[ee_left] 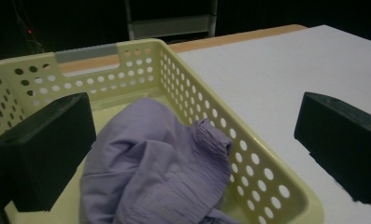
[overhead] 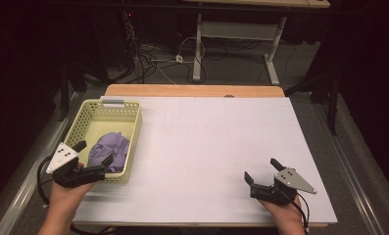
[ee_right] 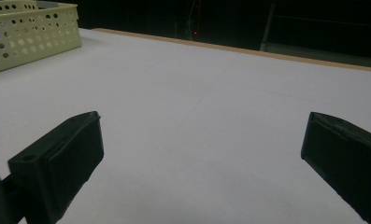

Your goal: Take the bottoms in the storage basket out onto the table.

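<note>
left gripper (overhead: 92, 152) spread wide, over basket (overhead: 132, 139) rim | purple cloth (overhead: 109, 148) inside (crumpled) | right gripper (overhead: 261, 170) spread wide, above table (overhead: 206, 142)

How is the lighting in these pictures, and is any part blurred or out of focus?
High view: the white table is evenly lit, the room around it dark; the left claw looks slightly smeared. Left gripper view: the purple cloth and basket are sharp, the near jaws soft. Right gripper view: dim, the basket corner a little blurred.
</note>
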